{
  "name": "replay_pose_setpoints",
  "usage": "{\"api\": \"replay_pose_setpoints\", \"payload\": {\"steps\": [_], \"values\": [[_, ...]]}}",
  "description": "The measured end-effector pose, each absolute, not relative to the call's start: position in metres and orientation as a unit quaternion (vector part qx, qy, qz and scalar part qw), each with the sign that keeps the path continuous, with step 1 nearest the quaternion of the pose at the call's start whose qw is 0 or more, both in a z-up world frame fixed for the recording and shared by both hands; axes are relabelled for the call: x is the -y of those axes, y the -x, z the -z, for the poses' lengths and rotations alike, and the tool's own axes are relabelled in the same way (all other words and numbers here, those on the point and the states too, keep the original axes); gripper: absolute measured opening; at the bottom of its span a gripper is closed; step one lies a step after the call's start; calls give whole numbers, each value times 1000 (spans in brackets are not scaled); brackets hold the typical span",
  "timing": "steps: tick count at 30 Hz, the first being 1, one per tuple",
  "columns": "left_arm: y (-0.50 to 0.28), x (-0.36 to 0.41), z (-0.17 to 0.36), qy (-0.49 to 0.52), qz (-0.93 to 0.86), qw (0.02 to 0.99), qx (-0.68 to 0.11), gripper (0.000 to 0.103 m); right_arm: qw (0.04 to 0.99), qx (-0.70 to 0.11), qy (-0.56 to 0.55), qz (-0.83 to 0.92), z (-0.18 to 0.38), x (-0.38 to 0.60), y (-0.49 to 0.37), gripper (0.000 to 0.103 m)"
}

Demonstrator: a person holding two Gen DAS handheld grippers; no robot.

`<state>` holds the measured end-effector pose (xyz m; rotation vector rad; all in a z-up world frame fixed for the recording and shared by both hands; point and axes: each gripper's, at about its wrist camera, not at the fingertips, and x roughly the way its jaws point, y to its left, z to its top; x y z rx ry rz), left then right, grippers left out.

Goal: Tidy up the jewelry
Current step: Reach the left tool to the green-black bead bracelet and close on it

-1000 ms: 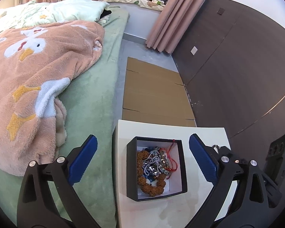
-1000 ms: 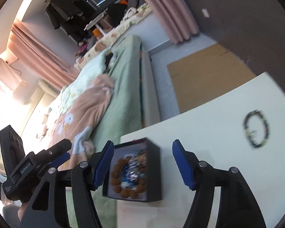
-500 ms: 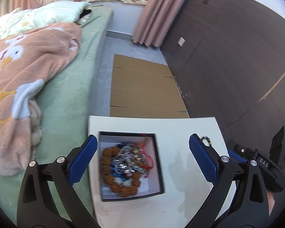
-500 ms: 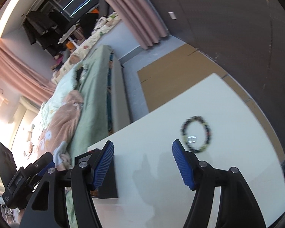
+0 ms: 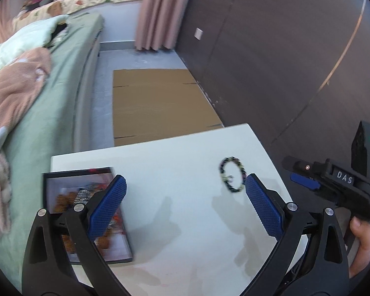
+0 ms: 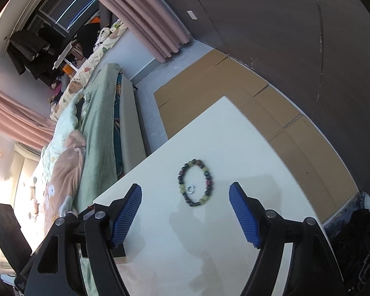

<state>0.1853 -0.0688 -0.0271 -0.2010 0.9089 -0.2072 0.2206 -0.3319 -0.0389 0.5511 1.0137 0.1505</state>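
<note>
A dark beaded bracelet (image 6: 196,182) with a small silver ring (image 6: 190,189) inside its loop lies on the white table (image 6: 246,162). My right gripper (image 6: 185,218) is open and empty, hovering just short of the bracelet. In the left wrist view the bracelet (image 5: 232,174) lies by my right fingertip. My left gripper (image 5: 185,208) is open and empty above the table. A black jewelry box (image 5: 48,192) with brown beads, silver chains and red cord sits at the table's left, partly hidden behind my left finger. Its corner (image 6: 119,252) shows in the right wrist view.
The other hand-held gripper (image 5: 333,180) and a thumb show at the right. A bed with green sheet (image 5: 49,103) and pink blanket stands left of the table. Flat cardboard (image 5: 157,103) lies on the floor beyond. A dark wall panel (image 5: 283,61) runs along the right.
Both grippers have swung right across the table, away from the box and toward the bracelet. The bracelet now sits centred before the right gripper. Both stay open.
</note>
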Motion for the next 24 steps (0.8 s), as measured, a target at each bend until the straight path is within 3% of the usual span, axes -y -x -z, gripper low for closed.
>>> {"api": "replay_pose_setpoints", "payload": {"steps": [14,24], "values": [[-236,144,67,96,109,844,-516,40,823,-492,-278,-56,46,380,-230,72],[-259,164,98,95,91,827,-547,25,820,-508,-262,-32,60,397,-238,76]]}}
